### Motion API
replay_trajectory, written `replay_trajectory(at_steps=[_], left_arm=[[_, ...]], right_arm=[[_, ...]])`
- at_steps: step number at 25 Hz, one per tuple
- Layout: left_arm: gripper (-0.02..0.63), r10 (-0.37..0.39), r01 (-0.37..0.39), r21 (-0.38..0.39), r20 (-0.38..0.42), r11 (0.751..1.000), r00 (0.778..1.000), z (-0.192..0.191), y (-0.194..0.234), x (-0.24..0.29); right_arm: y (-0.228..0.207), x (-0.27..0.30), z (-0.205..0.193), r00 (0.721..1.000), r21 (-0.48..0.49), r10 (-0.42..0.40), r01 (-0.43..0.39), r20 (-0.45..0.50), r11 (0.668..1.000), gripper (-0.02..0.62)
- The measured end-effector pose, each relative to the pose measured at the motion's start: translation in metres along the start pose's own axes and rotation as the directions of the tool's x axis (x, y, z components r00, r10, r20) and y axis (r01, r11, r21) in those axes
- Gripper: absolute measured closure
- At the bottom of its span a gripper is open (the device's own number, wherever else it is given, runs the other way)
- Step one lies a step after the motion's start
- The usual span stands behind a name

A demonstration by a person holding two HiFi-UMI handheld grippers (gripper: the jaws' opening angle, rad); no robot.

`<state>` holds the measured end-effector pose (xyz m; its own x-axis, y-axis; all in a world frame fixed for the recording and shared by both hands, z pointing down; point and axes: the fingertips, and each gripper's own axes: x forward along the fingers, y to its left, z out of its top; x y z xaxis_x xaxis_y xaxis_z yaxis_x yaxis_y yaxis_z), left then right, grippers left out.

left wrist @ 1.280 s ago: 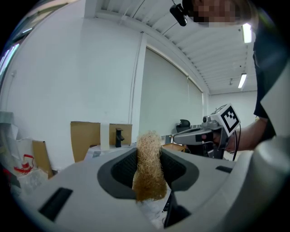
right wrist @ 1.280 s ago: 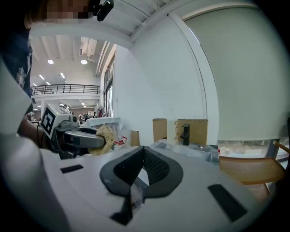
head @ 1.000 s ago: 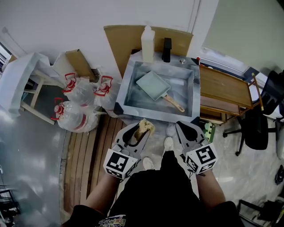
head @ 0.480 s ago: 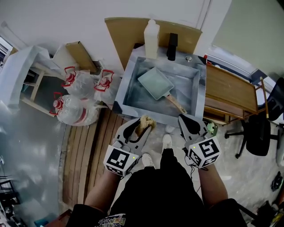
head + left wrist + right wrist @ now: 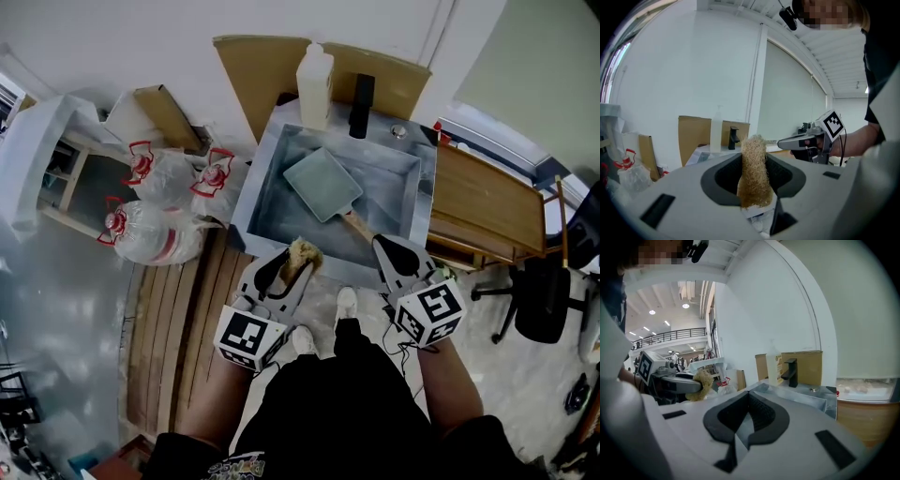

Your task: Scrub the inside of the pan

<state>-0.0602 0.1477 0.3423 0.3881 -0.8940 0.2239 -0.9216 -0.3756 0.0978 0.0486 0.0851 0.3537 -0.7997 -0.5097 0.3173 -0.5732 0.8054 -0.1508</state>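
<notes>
A pale green rectangular pan (image 5: 323,184) with a wooden handle (image 5: 358,228) lies in the steel sink (image 5: 253,199). My left gripper (image 5: 298,256) is shut on a tan fibrous scrubber (image 5: 304,253) (image 5: 753,171) and hovers at the sink's near edge. My right gripper (image 5: 391,247) (image 5: 747,401) is shut with nothing between its jaws, just short of the pan handle's end. Each gripper appears in the other's view: the right gripper (image 5: 785,143) and the left gripper (image 5: 689,385) with the scrubber (image 5: 702,383).
A white bottle (image 5: 313,86) and a black tap (image 5: 360,105) stand behind the sink against brown cardboard (image 5: 253,70). Clear bags (image 5: 155,211) lie on the floor left of the sink. A wooden table (image 5: 487,202) stands to its right. The person's shoes (image 5: 346,302) are below.
Both grippers have moved forward toward the sink; the left with the scrubber now reaches its near edge, and the right is close to the pan handle.
</notes>
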Motion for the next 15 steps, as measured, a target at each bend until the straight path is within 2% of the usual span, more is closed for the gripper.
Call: replay_trajectory(at_steps=[15], left_arm=[[0.459, 0.099, -0.1, -0.051, -0.021, 0.994, 0.995, -0.006, 0.026, 0.062]], right_arm=[[-0.059, 0.055, -0.021, 0.987, 0.068, 0.113, -0.106, -0.112, 0.992, 0.586]])
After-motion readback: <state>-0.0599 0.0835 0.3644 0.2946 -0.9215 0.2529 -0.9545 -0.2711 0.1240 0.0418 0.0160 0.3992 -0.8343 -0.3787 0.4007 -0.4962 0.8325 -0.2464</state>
